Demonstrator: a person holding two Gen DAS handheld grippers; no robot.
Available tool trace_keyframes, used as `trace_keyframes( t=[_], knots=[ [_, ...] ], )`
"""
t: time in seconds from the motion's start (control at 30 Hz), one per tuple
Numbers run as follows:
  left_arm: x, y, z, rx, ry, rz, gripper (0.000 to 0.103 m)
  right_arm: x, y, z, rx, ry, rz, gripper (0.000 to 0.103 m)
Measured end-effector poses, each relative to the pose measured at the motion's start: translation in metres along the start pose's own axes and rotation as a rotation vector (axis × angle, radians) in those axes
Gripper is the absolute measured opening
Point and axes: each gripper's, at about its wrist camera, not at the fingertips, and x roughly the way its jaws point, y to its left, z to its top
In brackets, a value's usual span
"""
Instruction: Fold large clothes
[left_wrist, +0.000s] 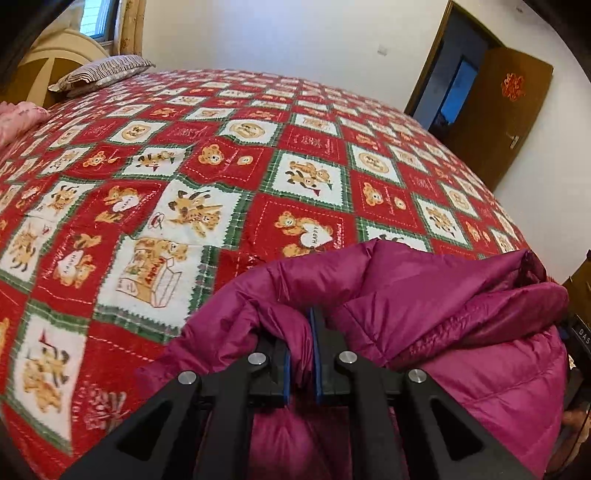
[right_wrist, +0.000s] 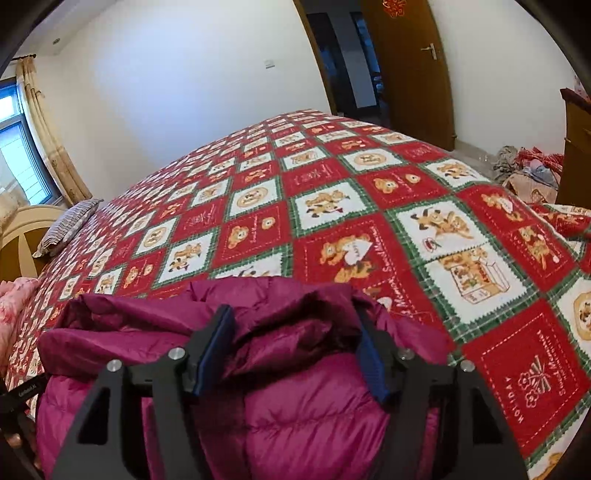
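Left wrist view: left gripper (left_wrist: 302, 354) at 6 o'clock, pads nearly together, pinching a fold of the magenta jacket (left_wrist: 424, 314) between the blue pads. Jacket bunched from 6 to 4 o'clock, heaped on the near edge of the bed and covering the lower right of the view. Ahead, a red, white and green bear-print quilt (left_wrist: 221, 166) spread flat across the bed, filling the middle. At 10 o'clock one striped pillow (left_wrist: 99, 72) against a cream headboard (left_wrist: 55, 55); just below it, at 9 o'clock, a pink cloth (left_wrist: 18, 118) at the edge. At 11 o'clock a window with a curtain. At 2 o'clock one brown door (left_wrist: 498, 118), standing open, a red ornament on it. At 4 o'clock, past the jacket, a sliver of the other tool.

Right wrist view: right gripper (right_wrist: 291, 354) at 6 o'clock, jaws spread wide, a thick roll of jacket (right_wrist: 295, 406) lying between the pads; left pad against the fabric, right pad half buried in it, a firm squeeze not to be told. Jacket from 8 to 6 o'clock on the quilt (right_wrist: 332, 184). Pillow (right_wrist: 66, 225) at 9 o'clock, pink cloth (right_wrist: 14, 302) below it. Window and curtain (right_wrist: 40, 122) at 10 o'clock. Door (right_wrist: 406, 62) at 1 o'clock. At 3 o'clock a heap of clothes (right_wrist: 528, 166) on the floor beside a wooden cabinet (right_wrist: 576, 147).

Count: two grippers, one jacket, one quilt, one pillow, one door.
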Motion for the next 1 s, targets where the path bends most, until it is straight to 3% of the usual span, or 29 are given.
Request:
trace_keyframes(
  t=[0.17, 0.3, 0.4, 0.5, 0.6, 0.67, 0.73, 0.8, 0.87, 0.9, 1.0],
  knots=[
    [0.003, -0.01, -0.001, 0.032, -0.017, 0.044, 0.009, 0.006, 0.002, -0.001, -0.018, 0.017, -0.024, 0.068],
    [-0.003, 0.007, 0.006, -0.045, 0.037, -0.037, 0.009, 0.007, 0.003, 0.001, -0.022, 0.041, -0.038, 0.068],
    [-0.026, 0.025, 0.022, -0.115, 0.071, -0.086, 0.013, -0.002, -0.002, 0.007, 0.004, 0.06, 0.011, 0.069],
    [-0.065, 0.042, 0.04, -0.161, 0.035, -0.205, 0.024, -0.037, -0.012, 0.016, 0.087, -0.004, 0.109, 0.069],
    [-0.091, 0.044, 0.048, -0.174, -0.001, -0.264, 0.044, -0.071, -0.012, 0.023, 0.105, -0.068, 0.155, 0.069],
    [-0.108, 0.037, 0.048, -0.153, -0.075, -0.227, 0.078, -0.088, 0.002, 0.023, 0.046, -0.08, 0.166, 0.065],
    [-0.122, 0.028, 0.046, -0.131, -0.16, -0.187, 0.09, -0.097, 0.023, 0.019, -0.06, -0.067, 0.176, 0.053],
    [-0.123, 0.023, 0.048, -0.139, -0.176, -0.188, 0.091, -0.098, 0.051, 0.011, -0.201, -0.034, 0.161, 0.038],
    [-0.119, 0.012, 0.049, -0.148, -0.158, -0.169, 0.091, -0.096, 0.077, 0.001, -0.333, -0.017, 0.167, 0.037],
    [-0.113, -0.001, 0.047, -0.122, -0.133, -0.122, 0.091, -0.092, 0.09, -0.001, -0.384, -0.012, 0.18, 0.037],
    [-0.091, -0.045, 0.031, 0.03, -0.095, -0.027, 0.091, -0.062, 0.121, -0.007, -0.506, 0.069, 0.225, 0.037]
  ],
)
